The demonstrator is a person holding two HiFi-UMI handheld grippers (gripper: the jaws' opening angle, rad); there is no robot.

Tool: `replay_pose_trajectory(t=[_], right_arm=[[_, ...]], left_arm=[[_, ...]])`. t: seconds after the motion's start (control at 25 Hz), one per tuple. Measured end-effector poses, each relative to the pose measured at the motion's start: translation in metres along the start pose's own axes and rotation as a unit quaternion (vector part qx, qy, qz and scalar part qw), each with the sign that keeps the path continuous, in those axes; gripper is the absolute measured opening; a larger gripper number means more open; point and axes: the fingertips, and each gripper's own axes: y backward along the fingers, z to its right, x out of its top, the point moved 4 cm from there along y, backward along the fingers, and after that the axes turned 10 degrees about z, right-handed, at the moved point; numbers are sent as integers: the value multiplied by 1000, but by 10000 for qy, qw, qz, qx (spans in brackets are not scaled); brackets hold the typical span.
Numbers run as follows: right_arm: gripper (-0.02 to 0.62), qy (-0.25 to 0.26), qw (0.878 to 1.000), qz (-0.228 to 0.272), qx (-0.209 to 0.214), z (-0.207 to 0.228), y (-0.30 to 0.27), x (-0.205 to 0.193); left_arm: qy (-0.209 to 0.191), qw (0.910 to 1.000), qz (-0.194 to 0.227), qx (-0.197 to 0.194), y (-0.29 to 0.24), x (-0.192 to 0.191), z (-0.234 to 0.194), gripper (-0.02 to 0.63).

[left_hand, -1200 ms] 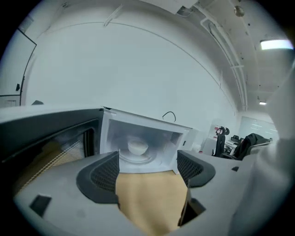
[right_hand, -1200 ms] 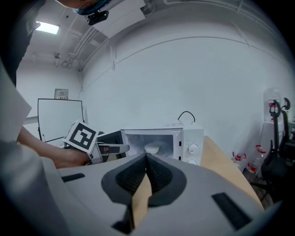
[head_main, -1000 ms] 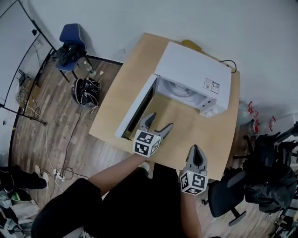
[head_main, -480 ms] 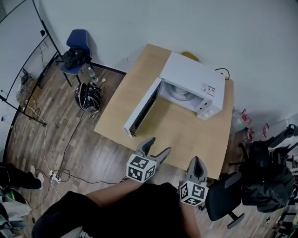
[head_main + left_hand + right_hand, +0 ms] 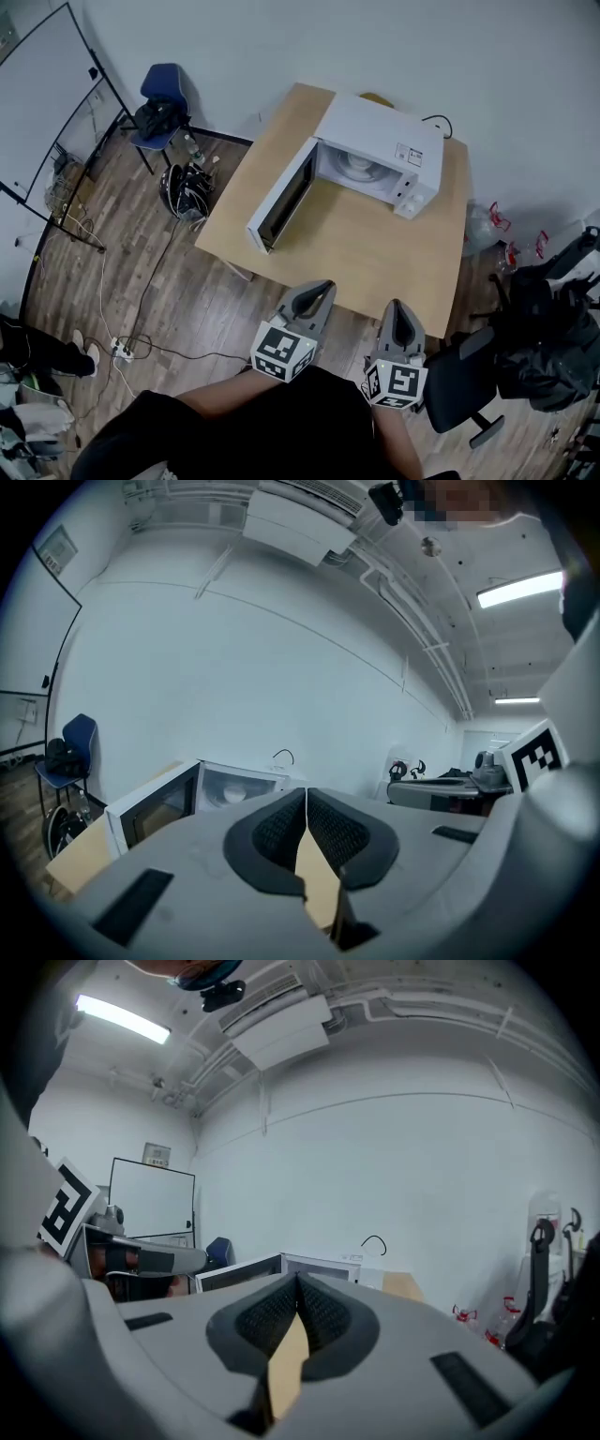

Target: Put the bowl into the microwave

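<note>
at twelve o'clock from both tools, on the pale wooden bench (image 5: 375,253): white microwave (image 5: 380,131), door (image 5: 281,199) swung wide toward seven o'clock, cavity exposed.

inside the cavity: pale round shape, taken to be the bowl (image 5: 359,167), seated centrally; not separable from the turntable at this size. no bowl elsewhere on the bench top.

left tool (image 5: 322,289): at six o'clock, off the near edge of the bench, well apart from the microwave. jaws just closed, pads together, nothing between them.

right tool (image 5: 397,309): at about five o'clock, near the left one, also off the bench edge. jaws together, empty.

progress, as a judgement: placing step apparently done, given two empty tools held clear and the round shape inside the cavity. left over, if anything: shutting the door, now standing fully open; not asked for by the task wording.

next move, if wanted: reach to the door's free edge at about eight o'clock of the cavity, then a push round toward one o'clock.

surroundings: blue chair (image 5: 159,89) at ten o'clock by the wall; dark office chair (image 5: 469,384) at four o'clock, beside the right tool.
</note>
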Motion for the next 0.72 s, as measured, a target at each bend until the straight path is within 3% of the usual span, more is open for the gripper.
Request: replay_pose_trajectory(t=[0.24, 0.72], right_arm=[[55, -196, 9998, 33, 81, 12, 41, 0], [55, -69, 9994, -79, 330, 0, 106, -11]], left_arm=[[-328, 9992, 228, 83, 23, 4, 49, 17], [-604, 9978, 49, 271, 72, -21, 107, 17]])
